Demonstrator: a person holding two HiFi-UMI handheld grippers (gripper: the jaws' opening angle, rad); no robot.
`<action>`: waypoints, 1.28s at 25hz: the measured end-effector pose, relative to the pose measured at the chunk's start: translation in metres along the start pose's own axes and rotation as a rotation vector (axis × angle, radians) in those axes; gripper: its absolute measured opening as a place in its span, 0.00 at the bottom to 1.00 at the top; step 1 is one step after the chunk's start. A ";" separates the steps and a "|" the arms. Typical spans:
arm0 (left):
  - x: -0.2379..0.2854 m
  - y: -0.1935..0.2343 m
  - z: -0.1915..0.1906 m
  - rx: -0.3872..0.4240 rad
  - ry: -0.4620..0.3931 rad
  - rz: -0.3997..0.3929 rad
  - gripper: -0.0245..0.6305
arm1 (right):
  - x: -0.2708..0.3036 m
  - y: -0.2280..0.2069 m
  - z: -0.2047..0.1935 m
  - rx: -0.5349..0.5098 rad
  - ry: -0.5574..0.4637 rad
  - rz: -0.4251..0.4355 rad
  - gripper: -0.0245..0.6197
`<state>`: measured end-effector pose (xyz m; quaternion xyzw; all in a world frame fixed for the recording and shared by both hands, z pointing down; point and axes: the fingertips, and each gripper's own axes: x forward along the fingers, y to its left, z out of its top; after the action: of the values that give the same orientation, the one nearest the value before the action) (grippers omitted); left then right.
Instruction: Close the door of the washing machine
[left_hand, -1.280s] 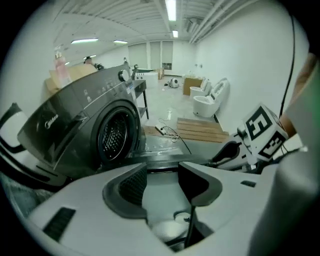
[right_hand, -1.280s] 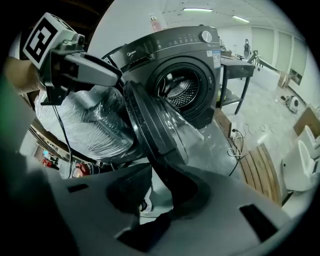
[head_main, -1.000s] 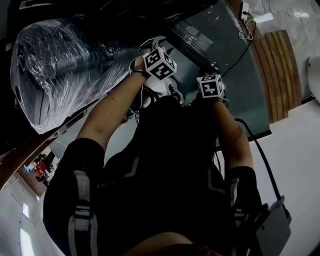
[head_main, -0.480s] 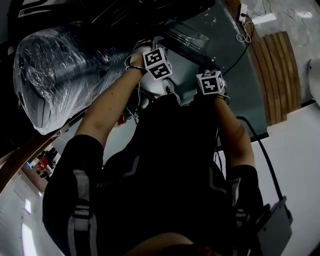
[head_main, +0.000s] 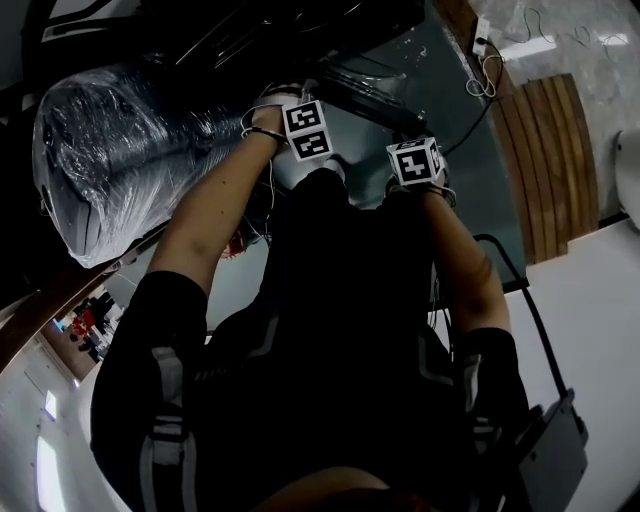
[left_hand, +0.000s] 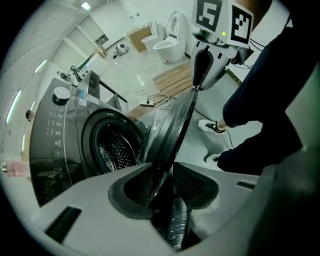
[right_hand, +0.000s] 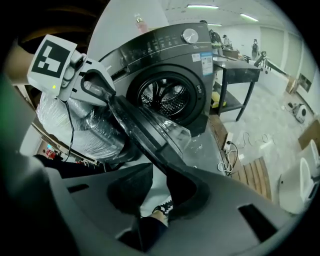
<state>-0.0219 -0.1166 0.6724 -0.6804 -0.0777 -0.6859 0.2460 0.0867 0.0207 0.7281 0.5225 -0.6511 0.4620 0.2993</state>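
Your left hand-held gripper (left_hand: 162, 174) and right hand-held gripper (right_hand: 155, 172) have both shifted up the head view, toward the washing machine (right_hand: 170, 65). Its door (left_hand: 176, 125) stands half open, edge-on between them. The left's jaws have just been closing and now pinch the door's rim. The right's jaws have also been narrowing but stay apart, with the rim at their tips.

The head view is dimly exposed, with glare caught on the plastic wrap (head_main: 120, 150) and the pale floor (head_main: 590, 300) blown bright, while both gripper views are evenly lit by ceiling strip lights (right_hand: 200, 6), bent by fisheye distortion and ringed by black corners.
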 end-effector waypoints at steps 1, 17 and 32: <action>0.001 0.003 0.002 -0.016 0.002 0.000 0.24 | 0.000 -0.005 0.003 -0.010 -0.006 -0.008 0.17; 0.014 0.053 0.017 -0.096 -0.008 -0.040 0.23 | 0.007 -0.078 0.068 0.092 -0.016 -0.112 0.13; 0.024 0.095 0.020 -0.184 -0.012 -0.096 0.23 | 0.022 -0.115 0.135 0.359 -0.189 -0.147 0.06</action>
<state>0.0389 -0.1955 0.6757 -0.6998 -0.0485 -0.6971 0.1486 0.2031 -0.1145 0.7277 0.6545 -0.5437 0.4965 0.1716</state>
